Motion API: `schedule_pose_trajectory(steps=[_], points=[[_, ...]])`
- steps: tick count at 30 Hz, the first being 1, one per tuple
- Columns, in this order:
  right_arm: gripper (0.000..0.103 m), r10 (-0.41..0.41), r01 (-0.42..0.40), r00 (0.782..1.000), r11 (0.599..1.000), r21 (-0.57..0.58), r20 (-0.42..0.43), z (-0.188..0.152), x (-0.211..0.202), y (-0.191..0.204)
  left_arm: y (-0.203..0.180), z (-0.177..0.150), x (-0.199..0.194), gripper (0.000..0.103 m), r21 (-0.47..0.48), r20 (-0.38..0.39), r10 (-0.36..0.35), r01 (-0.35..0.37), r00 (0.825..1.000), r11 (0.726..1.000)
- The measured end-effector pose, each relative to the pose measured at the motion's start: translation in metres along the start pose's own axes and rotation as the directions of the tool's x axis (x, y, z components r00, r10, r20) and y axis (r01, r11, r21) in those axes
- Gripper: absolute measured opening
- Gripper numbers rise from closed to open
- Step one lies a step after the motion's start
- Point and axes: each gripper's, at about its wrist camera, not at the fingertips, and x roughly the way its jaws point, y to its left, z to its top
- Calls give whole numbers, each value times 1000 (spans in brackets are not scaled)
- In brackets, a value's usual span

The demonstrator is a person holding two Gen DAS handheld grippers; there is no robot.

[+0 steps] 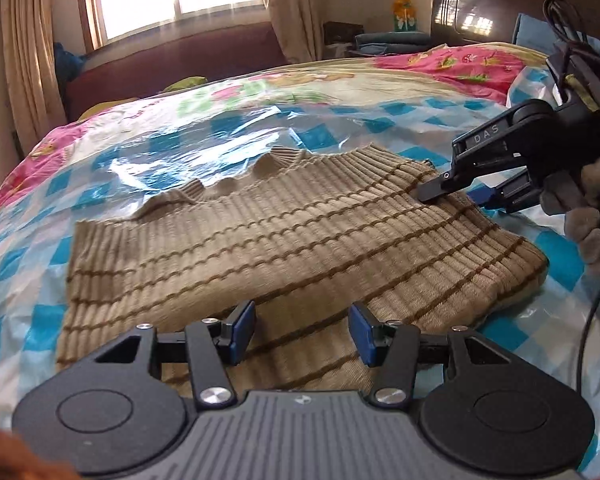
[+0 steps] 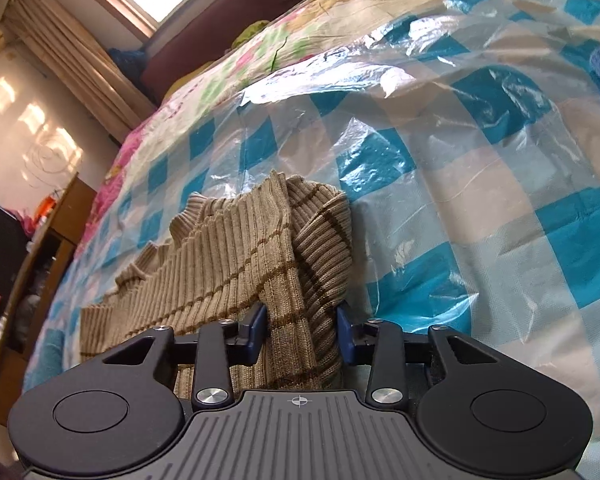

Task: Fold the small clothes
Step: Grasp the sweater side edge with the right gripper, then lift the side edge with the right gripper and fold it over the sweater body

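Observation:
A small beige ribbed sweater [image 1: 284, 240] with thin brown stripes lies flat on the plastic-covered bed, collar toward the window. My left gripper [image 1: 302, 334] is open, its blue pads above the sweater's near hem, empty. My right gripper [image 1: 456, 196] shows in the left wrist view at the sweater's right edge, jaws apart around that edge. In the right wrist view the right gripper [image 2: 302, 334] is open with the sweater's folded side edge [image 2: 320, 248] lying between its pads.
The bed carries a blue-and-white checked sheet under clear plastic [image 1: 204, 148] and a pink floral quilt [image 1: 452, 64]. A dark headboard [image 1: 512, 4] stands at the back right. A maroon sofa [image 1: 180, 64] and window are behind. A wooden cabinet [image 2: 40, 264] stands left.

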Motion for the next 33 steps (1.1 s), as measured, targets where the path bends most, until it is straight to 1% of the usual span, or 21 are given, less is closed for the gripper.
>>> schedule_pose_trajectory(steps=[1,3,5,7,9,11,13,14,15,17,18,19,21,22,23,25,26,27,30,32,33], points=[[36,9,-9,1000,1000,4,1,0,0,-1,-2,2,3,54,-3,2,7,-7,1000,1000],[36,34,-34,999,999,17,6,1,-1,-5,-3,7,3,54,-15,29,12,-11,1000,1000],[36,72,-72,997,997,25,3,2,-1,-9,-3,11,4,54,-23,40,0,1,999,1000],[37,107,-106,994,994,37,-10,4,2,-12,-6,13,13,54,-14,16,-5,5,1000,1000],[38,109,-108,994,993,48,-20,4,7,-13,-7,12,24,54,-20,-20,-3,3,1000,1000],[37,96,-94,995,995,40,-31,1,11,-9,-8,13,24,54,-36,-19,-3,2,1000,999],[34,77,-76,996,997,14,-34,1,10,-4,-8,15,18,54,-38,4,-12,12,1000,999],[26,86,-85,996,996,31,-30,1,6,-4,-8,16,16,54,-35,15,-14,15,1000,999],[24,115,-113,993,991,72,-21,2,2,-7,-9,17,17,54,-28,16,-12,12,1000,1000],[20,172,-172,985,976,133,14,4,-8,-13,-10,16,23,54,-16,-17,-9,9,1000,1000],[19,177,-178,984,972,152,21,4,-9,-14,-12,14,25,54,-14,-27,-8,8,1000,1000],[19,162,-162,987,974,157,15,4,-8,-13,-13,13,22,54,-12,-17,-8,8,1000,1000],[19,119,-119,993,984,136,2,4,-4,-9,-17,12,6,54,-5,24,-46,46,999,999],[19,126,-126,992,982,144,3,4,-5,-8,-20,11,-3,54,14,49,-68,68,996,998],[18,139,-139,990,978,154,7,5,-7,-8,-25,9,-9,54,35,66,-75,72,995,997],[18,153,-153,988,975,159,14,7,-11,-6,-41,5,-16,54,89,84,-108,101,991,991],[18,151,-151,988,976,157,11,7,-12,-5,-51,2,-17,54,125,91,-128,116,988,985],[18,144,-144,990,978,152,7,8,-12,-4,-61,-1,-16,54,170,97,-135,118,986,978],[18,131,-128,991,979,160,-8,9,-11,-6,-93,-11,-15,55,313,128,-135,89,983,946],[18,129,-124,992,977,175,-18,9,-8,-9,-111,-17,-10,57,399,148,-112,44,983,916],[18,128,-122,992,976,181,-22,9,-7,-11,-120,-19,-5,57,444,155,-90,12,984,896]])
